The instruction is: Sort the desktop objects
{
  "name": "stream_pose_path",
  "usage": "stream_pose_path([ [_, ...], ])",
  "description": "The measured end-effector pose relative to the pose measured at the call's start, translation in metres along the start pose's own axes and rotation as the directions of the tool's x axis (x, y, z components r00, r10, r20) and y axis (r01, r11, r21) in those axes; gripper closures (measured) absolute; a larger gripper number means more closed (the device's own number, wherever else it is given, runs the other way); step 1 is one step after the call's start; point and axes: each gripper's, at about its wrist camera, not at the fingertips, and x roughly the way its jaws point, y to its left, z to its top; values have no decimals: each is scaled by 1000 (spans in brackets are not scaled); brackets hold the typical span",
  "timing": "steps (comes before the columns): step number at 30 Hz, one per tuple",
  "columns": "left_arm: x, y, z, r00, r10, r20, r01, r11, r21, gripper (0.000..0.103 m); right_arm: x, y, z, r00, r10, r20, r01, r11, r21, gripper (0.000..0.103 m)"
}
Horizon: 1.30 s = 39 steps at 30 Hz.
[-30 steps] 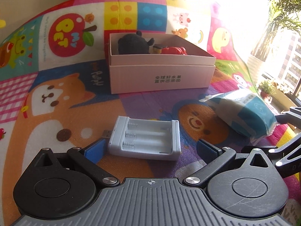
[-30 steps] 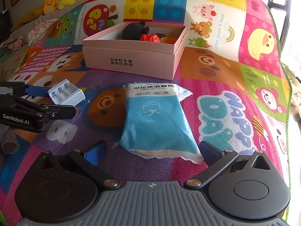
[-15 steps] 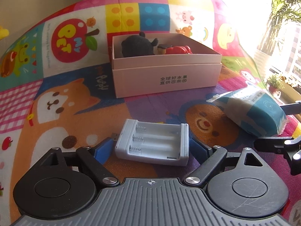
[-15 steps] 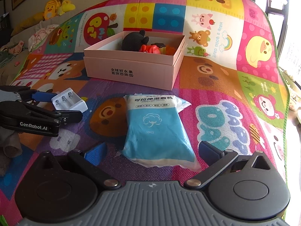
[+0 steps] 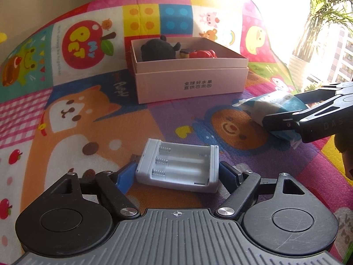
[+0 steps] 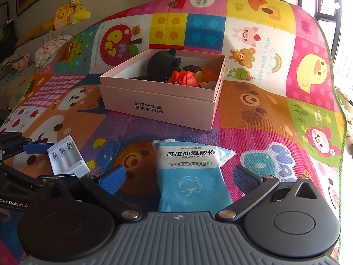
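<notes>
Left claw [image 5: 177, 173] apparently clamps charger [image 5: 178, 167]; right claw [image 6: 178, 177] open astride cotton pack [image 6: 192, 176].

Both wrist views close, angled down over mat [image 5: 92, 132]; share pink box [image 6: 163, 108].

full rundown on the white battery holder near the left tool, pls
The white plastic battery holder is a shallow open tray with three parallel slots, each with a coil spring at one end, all empty. A small dark connector stub sticks out of its far-left corner. It lies flat, open side up, on the colourful cartoon play mat, in front of the pink cardboard box. The left tool straddles it; its blue pads sit at both short ends, seemingly in contact.
</notes>
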Motion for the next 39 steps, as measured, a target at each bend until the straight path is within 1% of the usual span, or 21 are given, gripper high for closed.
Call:
stream_pose_path([
  [1,0,0,1,1000,1,5,-1,1000,-1,12,1,0,0,1000,-5,-4,5,1000,8,1],
  [2,2,0,2,1000,2,11,-2,1000,-3,9,2,-1,1,1000,-6,-4,6,1000,13,6],
  [3,3,-1,3,1000,4,14,-4,1000,-3,9,1,-1,2,1000,-2,-6,3,1000,14,9],
  [5,7,-4,6,1000,5,19,-5,1000,2,9,-1,0,3,1000,3,-8,-3,1000,5,18],
  [6,9,-6,7,1000,5,20,-5,1000,12,9,-3,1,3,1000,6,-8,-6,1000,-4,20],
  [9,12,-13,7,999,23,21,-25,998,55,10,-6,6,3,1000,-7,-19,6,999,-40,39],
  [10,12,-15,7,999,29,22,-30,997,65,11,-8,6,3,1000,-3,-31,2,998,-55,51],
  [14,7,-19,3,999,26,25,-28,995,100,18,-14,9,1,998,26,-59,-30,997,-64,52],
  [19,-4,-24,-2,1000,6,17,-8,991,134,19,-26,9,1,991,93,-97,-97,994,-41,53],
  [22,-16,-26,2,999,-26,27,22,991,134,19,-40,2,8,989,127,-79,-128,992,-2,53],
  [23,-22,-26,7,999,-35,42,29,990,136,25,-47,-2,13,989,134,-59,-134,991,12,53],
  [24,-27,-25,13,997,-43,60,34,990,140,52,-55,-7,19,990,140,-31,-139,990,28,53],
  [25,-33,-25,22,996,-43,78,32,990,138,59,-64,-12,26,990,142,1,-142,989,40,53],
  [29,-53,-22,59,980,-25,196,-2,991,135,58,-105,-32,53,977,128,170,-142,987,74,53],
  [31,-55,-21,69,976,-9,219,-21,991,132,58,-116,-37,57,970,107,219,-126,989,74,53],
  [32,-55,-19,71,976,-7,219,-21,992,124,55,-117,-38,56,969,105,225,-124,990,74,53],
  [33,-55,-17,70,977,-9,214,-17,993,118,49,-116,-39,54,970,108,219,-126,989,72,53],
  [34,-54,-16,68,978,-8,208,-16,993,113,45,-113,-39,50,972,111,205,-128,989,69,53],
  [35,-53,-14,64,980,-7,197,-15,994,109,37,-108,-38,46,976,110,187,-124,990,66,53],
  [36,-52,-12,58,984,-8,180,-11,995,102,27,-101,-36,40,981,106,163,-118,991,63,53],
  [39,-43,-7,35,994,-24,109,14,995,95,12,-78,-27,21,991,101,87,-106,993,49,53],
])
